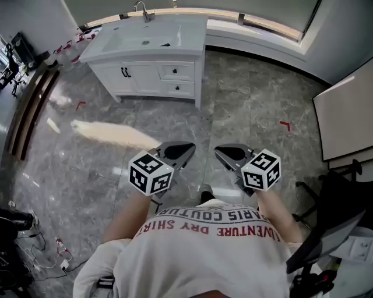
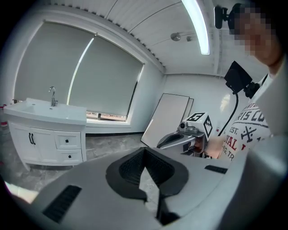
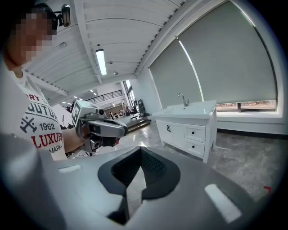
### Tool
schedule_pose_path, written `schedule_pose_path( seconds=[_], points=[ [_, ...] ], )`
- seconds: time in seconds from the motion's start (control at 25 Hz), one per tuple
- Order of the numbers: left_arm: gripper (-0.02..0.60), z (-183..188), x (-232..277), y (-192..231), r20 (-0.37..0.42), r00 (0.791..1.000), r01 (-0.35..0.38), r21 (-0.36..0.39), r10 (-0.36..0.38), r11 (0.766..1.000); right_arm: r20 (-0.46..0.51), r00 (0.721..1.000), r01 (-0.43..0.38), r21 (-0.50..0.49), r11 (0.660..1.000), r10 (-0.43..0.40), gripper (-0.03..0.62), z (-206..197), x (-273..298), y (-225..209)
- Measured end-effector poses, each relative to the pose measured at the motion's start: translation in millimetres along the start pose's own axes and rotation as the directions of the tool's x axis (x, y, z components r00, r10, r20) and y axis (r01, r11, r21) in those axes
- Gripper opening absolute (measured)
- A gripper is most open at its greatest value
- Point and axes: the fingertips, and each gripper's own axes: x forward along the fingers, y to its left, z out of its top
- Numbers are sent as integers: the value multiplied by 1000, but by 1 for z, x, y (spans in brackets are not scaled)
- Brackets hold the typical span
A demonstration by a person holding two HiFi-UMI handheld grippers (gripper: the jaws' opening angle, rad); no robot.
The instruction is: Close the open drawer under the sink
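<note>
Presently: approach stage | white sink cabinet (image 1: 145, 73) with two black-knobbed drawers (image 1: 177, 80) far left, well apart; which one stands open unclear | grey left gripper (image 1: 187, 149) and grey right gripper (image 1: 220, 152) clenched, empty, carried near torso, judged because nothing lies within reach.

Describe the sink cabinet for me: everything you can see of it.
The sink cabinet is white, with a metal faucet over its basin, two doors with dark handles at left and two stacked drawers with dark knobs at right. It stands upright on the grey stone-look floor. Whether a drawer is ajar is unclear.
</note>
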Motion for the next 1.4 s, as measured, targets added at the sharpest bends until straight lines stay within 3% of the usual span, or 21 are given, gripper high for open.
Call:
schedule_pose_path(
  seconds=[0.28,0.6,1.4],
  points=[
    [2,-32,-76,-54,17,1000,-20,12,19,1000,41,999,-12,1,1000,12,0,-23,-16,92],
    [2,-45,-113,-84,36,999,-42,27,41,999,65,998,-3,-43,999,6,0,-28,-23,140],
    [3,-64,-120,-101,40,997,-62,16,62,998,74,997,12,-63,998,-8,0,-46,-28,156]
  ],
)
